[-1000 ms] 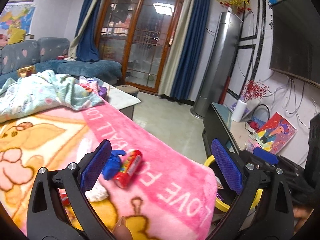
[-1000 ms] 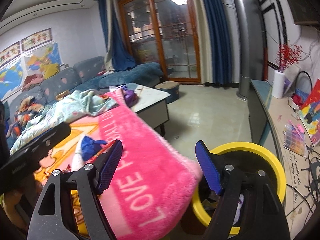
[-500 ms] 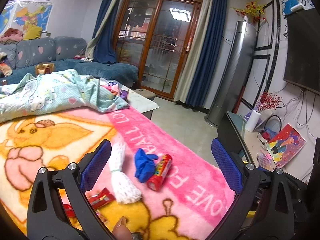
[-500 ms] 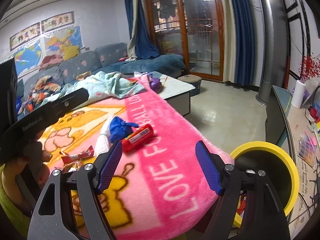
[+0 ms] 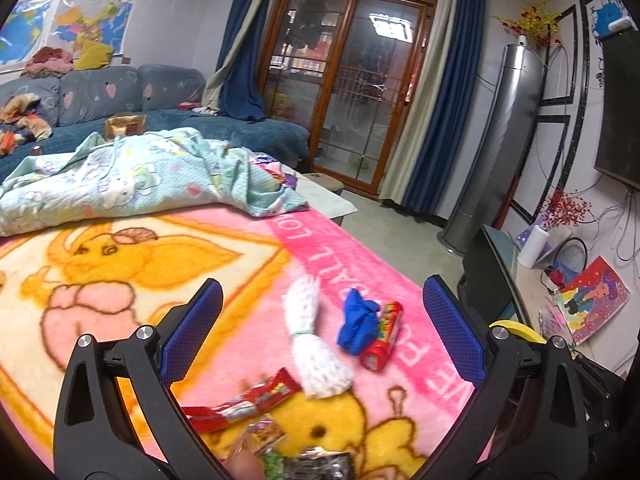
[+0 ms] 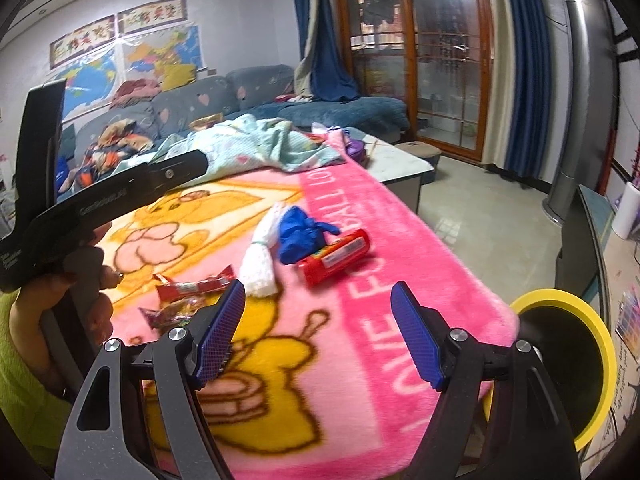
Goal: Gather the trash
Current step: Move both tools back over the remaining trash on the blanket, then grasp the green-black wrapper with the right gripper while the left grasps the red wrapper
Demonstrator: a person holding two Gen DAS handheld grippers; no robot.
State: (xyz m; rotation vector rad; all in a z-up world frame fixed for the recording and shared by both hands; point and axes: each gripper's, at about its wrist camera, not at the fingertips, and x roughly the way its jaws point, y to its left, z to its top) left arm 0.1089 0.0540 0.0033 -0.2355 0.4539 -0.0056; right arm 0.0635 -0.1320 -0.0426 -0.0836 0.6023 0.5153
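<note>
Two views, and I start with my left wrist one. My left gripper [image 5: 322, 334] has its jaws wide apart and holds nothing. Between them on the pink blanket [image 5: 224, 248] lie a white net bundle [image 5: 314, 350], a blue glove [image 5: 358, 326] and a red candy tube [image 5: 382, 342] touching the glove. A red wrapper [image 5: 248, 402] lies at 7 o'clock from the bundle.

In my right wrist view, my right gripper [image 6: 318, 334] is wide open too and empty. The same trash sits at 11 o'clock from it. A yellow bin [image 6: 596, 340] stands at 3 o'clock, just beside the blanket's edge.
</note>
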